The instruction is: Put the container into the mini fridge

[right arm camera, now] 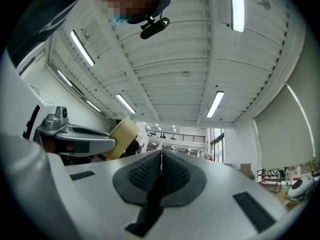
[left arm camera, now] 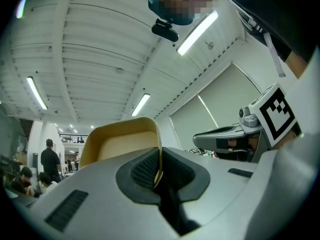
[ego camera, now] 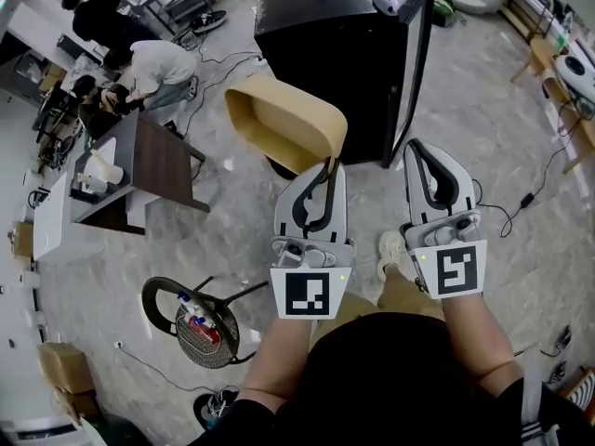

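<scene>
Tan plastic container [ego camera: 284, 119] hangs in the air by its rim, pinched thin-wall between the nearly closed jaws of the left gripper [ego camera: 328, 163], mouth tilted toward the person. It is lifted and on its way, but not yet inside. The black mini fridge [ego camera: 321, 40] stands ahead on the marble floor with its door [ego camera: 416, 63] swung open to the right. The interior is too dark to read. The right gripper [ego camera: 416, 147] has its jaws together on nothing and rides beside the left.

What is left, by judgement: close the gap, pass the opening, set down, release.

Surroundings:
- far left: a dark table [ego camera: 165, 161] and people crouched near it, well clear
- lower left: a black stool [ego camera: 200, 328]
- right: a cable [ego camera: 521, 203] loose on the floor

Nothing blocks the fridge mouth.
</scene>
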Demonstrator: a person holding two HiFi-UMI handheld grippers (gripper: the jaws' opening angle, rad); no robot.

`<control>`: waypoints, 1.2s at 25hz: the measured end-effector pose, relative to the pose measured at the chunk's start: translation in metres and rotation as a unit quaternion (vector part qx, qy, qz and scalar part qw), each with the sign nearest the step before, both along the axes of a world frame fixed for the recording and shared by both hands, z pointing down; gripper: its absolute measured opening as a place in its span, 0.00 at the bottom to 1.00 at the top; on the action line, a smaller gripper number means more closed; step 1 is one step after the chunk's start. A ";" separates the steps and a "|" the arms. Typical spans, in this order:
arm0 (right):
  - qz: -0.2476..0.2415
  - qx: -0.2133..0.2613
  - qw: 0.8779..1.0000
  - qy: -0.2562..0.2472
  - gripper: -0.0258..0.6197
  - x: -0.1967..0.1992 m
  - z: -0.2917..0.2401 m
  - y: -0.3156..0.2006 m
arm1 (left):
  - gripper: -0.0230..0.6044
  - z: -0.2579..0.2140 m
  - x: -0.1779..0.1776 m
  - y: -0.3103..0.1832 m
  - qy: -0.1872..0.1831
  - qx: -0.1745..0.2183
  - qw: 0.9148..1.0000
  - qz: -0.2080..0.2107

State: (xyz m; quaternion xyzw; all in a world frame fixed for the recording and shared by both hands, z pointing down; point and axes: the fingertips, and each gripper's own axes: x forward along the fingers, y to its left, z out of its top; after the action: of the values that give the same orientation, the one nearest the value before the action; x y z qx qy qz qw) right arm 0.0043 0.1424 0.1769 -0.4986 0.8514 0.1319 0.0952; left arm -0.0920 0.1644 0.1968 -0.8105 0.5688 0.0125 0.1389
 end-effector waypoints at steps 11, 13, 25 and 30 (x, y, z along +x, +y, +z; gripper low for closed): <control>-0.043 -0.014 0.999 -0.003 0.10 0.007 0.006 -0.145 | 0.09 0.009 0.018 -0.138 -0.031 -0.012 0.999 -0.022; -0.052 -0.018 0.998 0.000 0.10 0.008 0.005 -0.171 | 0.09 0.009 0.022 -0.163 -0.038 -0.015 0.999 -0.024; -0.083 -0.035 0.996 -0.001 0.10 0.014 0.021 -0.264 | 0.09 0.029 0.033 -0.252 -0.016 -0.043 0.998 -0.041; -0.086 -0.041 0.995 -0.011 0.10 0.017 0.025 -0.280 | 0.09 0.035 0.038 -0.264 -0.018 -0.051 0.998 -0.036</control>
State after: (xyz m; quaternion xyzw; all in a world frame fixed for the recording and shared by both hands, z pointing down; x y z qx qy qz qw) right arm 0.0210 -0.1376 0.2018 -0.4282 0.8948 0.0827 0.0956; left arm -0.0541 -0.0993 0.2317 -0.7956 0.5950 -0.0363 0.1082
